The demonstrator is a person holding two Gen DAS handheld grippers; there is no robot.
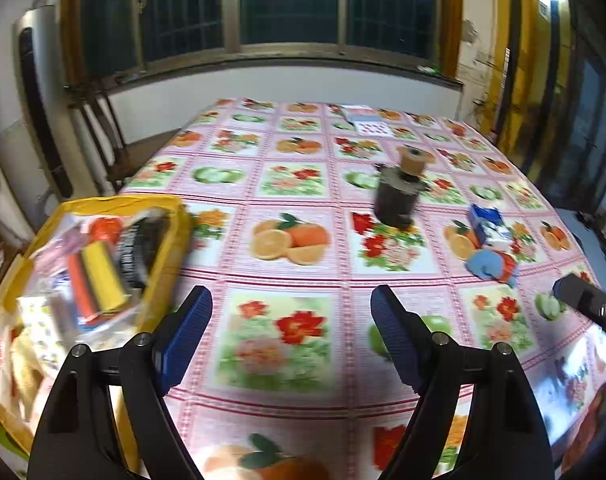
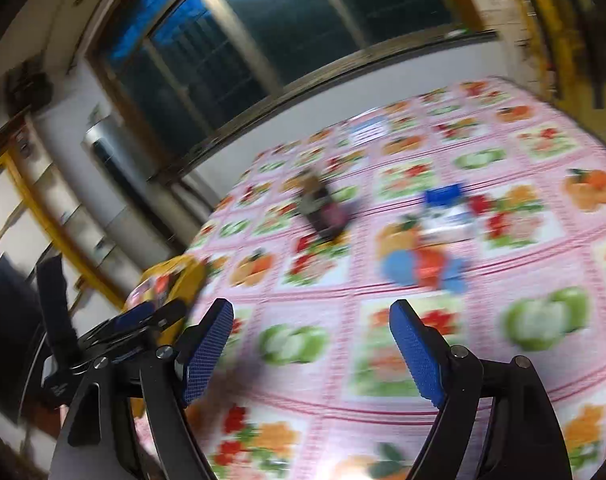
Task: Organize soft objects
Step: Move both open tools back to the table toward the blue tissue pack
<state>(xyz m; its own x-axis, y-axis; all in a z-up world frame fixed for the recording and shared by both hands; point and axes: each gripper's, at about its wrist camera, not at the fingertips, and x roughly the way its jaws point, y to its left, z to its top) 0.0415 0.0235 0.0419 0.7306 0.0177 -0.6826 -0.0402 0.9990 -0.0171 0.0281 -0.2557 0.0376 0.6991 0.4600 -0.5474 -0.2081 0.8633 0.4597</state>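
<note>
My left gripper [image 1: 291, 300] is open above the fruit-print tablecloth [image 1: 295, 184], with nothing between its blue pads. To its left sits a yellow-rimmed clear bag [image 1: 159, 276] holding a red and yellow item [image 1: 97, 276] and other packets. My right gripper [image 2: 311, 316] is also open and empty over the tablecloth [image 2: 423, 320]. Ahead of it lie a blue and red soft item [image 2: 421, 268] and a blue and white packet [image 2: 447, 212]. In the left wrist view the same soft item [image 1: 493, 266] and packet [image 1: 489, 228] lie far right.
A dark cylindrical object [image 1: 397, 198] with a tan roll on top stands mid-table, seen blurred [image 2: 323, 208] in the right wrist view. A flat printed packet [image 1: 365, 120] lies at the far edge. A window and wall are behind the table. The other gripper's tip [image 1: 583, 300] shows at right.
</note>
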